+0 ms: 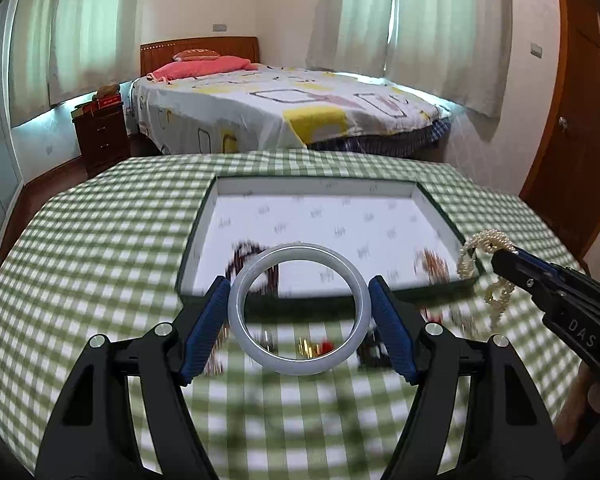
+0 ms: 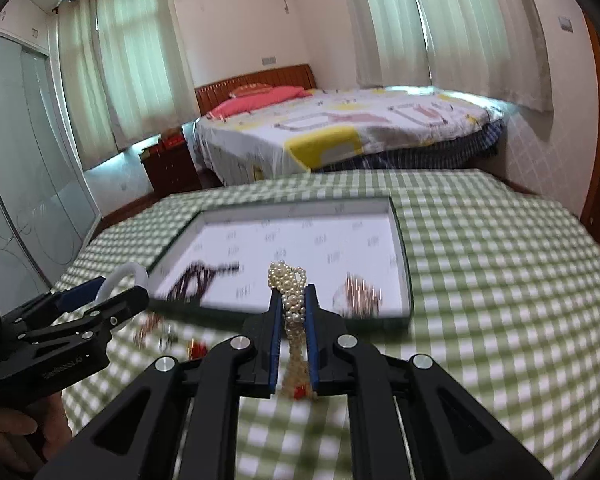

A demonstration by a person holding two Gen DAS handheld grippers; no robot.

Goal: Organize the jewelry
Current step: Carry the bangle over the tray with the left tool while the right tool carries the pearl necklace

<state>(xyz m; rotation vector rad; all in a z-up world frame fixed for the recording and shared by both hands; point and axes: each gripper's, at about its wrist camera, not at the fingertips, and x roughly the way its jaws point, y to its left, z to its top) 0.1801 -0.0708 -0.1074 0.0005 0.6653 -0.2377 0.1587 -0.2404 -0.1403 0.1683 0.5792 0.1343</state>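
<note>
Two laden tools (image 1: pixel 299 312) (image 2: pixel 294 316) near box (image 1: pixel 444 216) rim.

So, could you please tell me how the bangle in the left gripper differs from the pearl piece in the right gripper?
The pale bangle is one smooth rigid ring; the pearl strand is many small beads, bunched and dangling. The left gripper spans the bangle's full width, while the right gripper pinches the pearls in a narrow gap. Both are held above the checked tablecloth.
</note>
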